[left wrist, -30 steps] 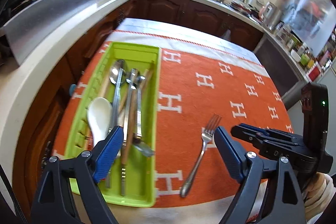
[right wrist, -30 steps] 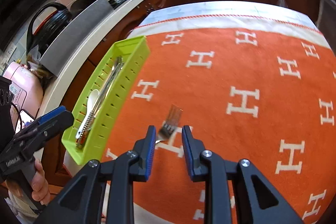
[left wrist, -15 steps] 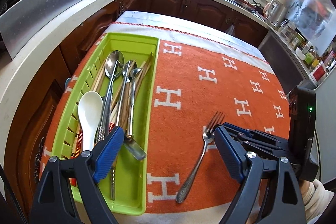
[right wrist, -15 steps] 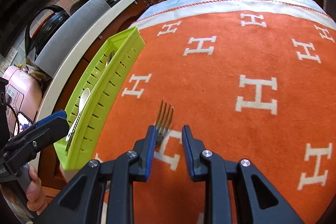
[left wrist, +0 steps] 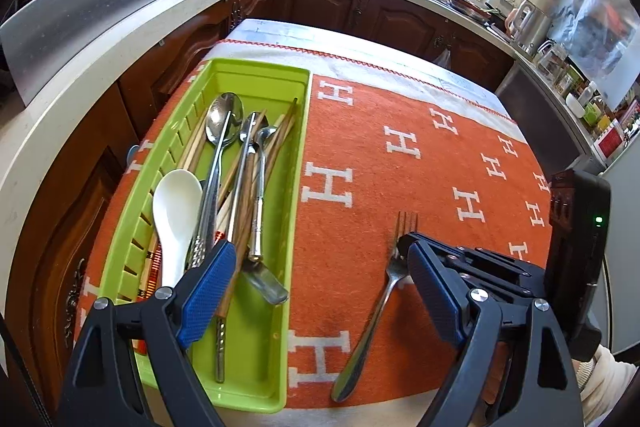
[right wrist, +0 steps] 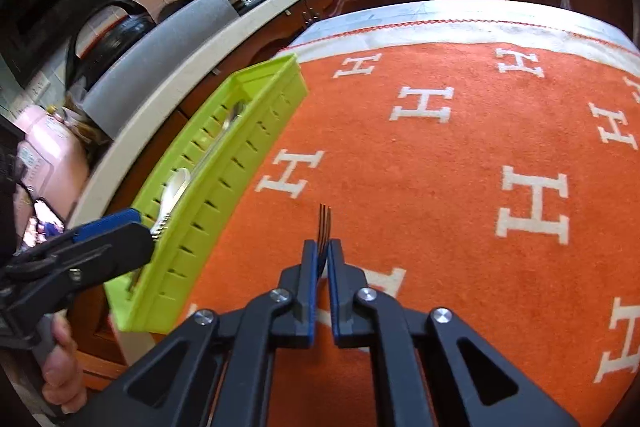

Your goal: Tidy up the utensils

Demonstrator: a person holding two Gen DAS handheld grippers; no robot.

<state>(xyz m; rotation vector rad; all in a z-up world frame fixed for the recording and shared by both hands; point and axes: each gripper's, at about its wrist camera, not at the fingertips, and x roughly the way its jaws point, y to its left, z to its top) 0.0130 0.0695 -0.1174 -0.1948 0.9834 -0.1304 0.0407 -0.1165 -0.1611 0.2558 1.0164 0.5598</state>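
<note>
A steel fork (left wrist: 372,311) lies on the orange cloth (left wrist: 400,167), right of the green tray (left wrist: 298,187). My right gripper (right wrist: 323,249) is shut on the fork's neck, and the tines (right wrist: 324,221) stick out past its pads. In the left wrist view the same gripper (left wrist: 406,247) sits low over the fork, handle trailing toward the near edge. My left gripper (left wrist: 318,251) hangs open above the tray's near end with nothing between its fingers. The tray holds a white spoon (left wrist: 176,199), metal spoons (left wrist: 224,123) and chopsticks.
The cloth-covered table ends close to me at its near edge (left wrist: 360,415). A white counter (left wrist: 60,99) runs along the left behind the tray. The tray's slotted wall (right wrist: 224,195) stands left of the fork. A person's hand (right wrist: 60,367) holds the left gripper.
The right gripper has sunk onto the fork and its jaws have gone from partly open to shut on the fork's neck. The left gripper has stayed open above the tray.
</note>
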